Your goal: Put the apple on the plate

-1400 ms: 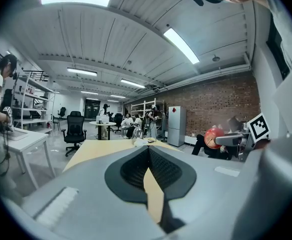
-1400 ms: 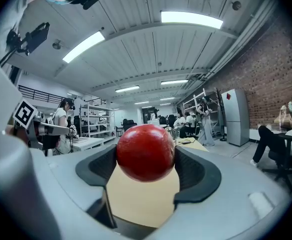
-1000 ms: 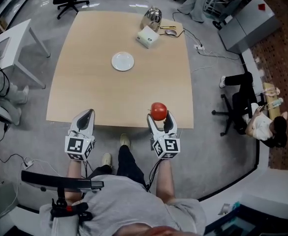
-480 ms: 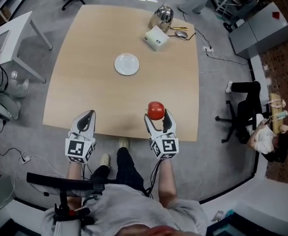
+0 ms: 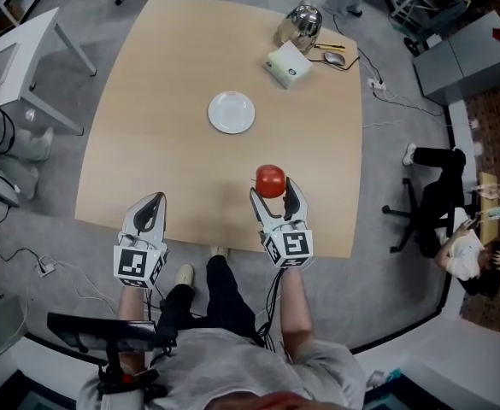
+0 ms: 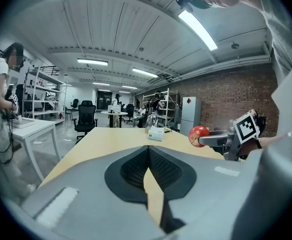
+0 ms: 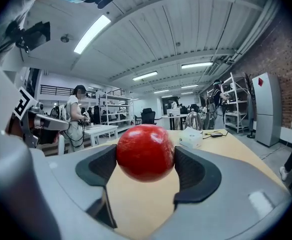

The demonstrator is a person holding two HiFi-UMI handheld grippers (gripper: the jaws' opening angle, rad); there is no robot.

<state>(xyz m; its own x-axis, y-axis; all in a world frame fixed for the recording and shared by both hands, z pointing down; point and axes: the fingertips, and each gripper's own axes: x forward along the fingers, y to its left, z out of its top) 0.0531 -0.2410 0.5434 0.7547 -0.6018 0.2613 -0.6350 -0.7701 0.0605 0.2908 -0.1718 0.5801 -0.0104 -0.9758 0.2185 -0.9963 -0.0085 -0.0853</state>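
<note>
Since 1 s earlier, the right hand-held gripper had carried the apple from the counter's near edge farther in toward the plate, though the 2 lay well apart. Its jaws were clamped on the apple's sides and held it above the counter, and the apple blocked the plate from the right gripper view. The left hand-held gripper hung at the near edge, jaws closed on nothing, while items beside the far white box were too small to make out.
</note>
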